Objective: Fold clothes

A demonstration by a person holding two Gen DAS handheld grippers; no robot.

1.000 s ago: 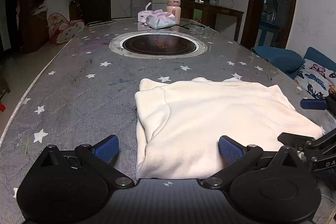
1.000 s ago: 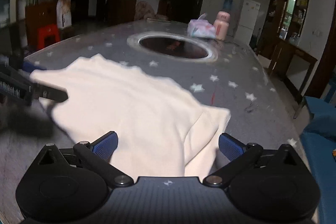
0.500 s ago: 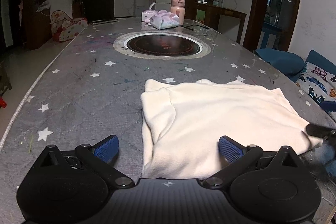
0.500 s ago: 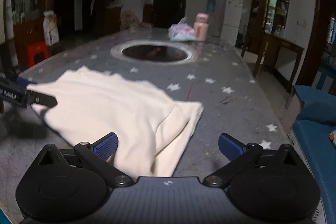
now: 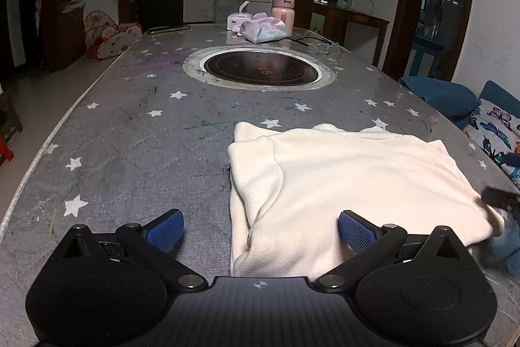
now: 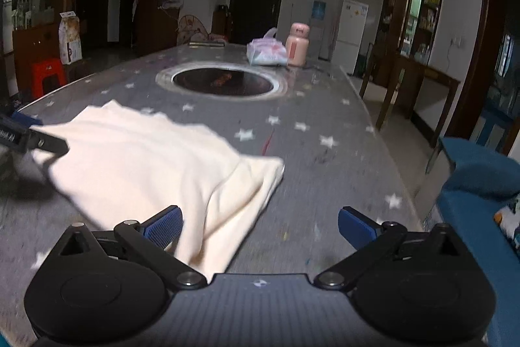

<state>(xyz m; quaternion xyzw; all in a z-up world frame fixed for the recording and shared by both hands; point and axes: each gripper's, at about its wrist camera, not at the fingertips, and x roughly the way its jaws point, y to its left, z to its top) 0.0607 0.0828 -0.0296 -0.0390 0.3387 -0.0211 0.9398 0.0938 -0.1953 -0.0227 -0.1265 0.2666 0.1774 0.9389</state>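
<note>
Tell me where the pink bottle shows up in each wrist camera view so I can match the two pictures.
Left wrist view: the pink bottle stands at the table's far end, top centre, just right of the tissue pack.
Right wrist view: the pink bottle is upper centre, again just right of the tissue pack.
Shared landmark: the round cooktop set into the table, in front of the bottle in both.

Dim indoor light, dark fisheye-vignetted corners; right wrist view motion-blurred, left wrist view sharp, edges bent.
</note>
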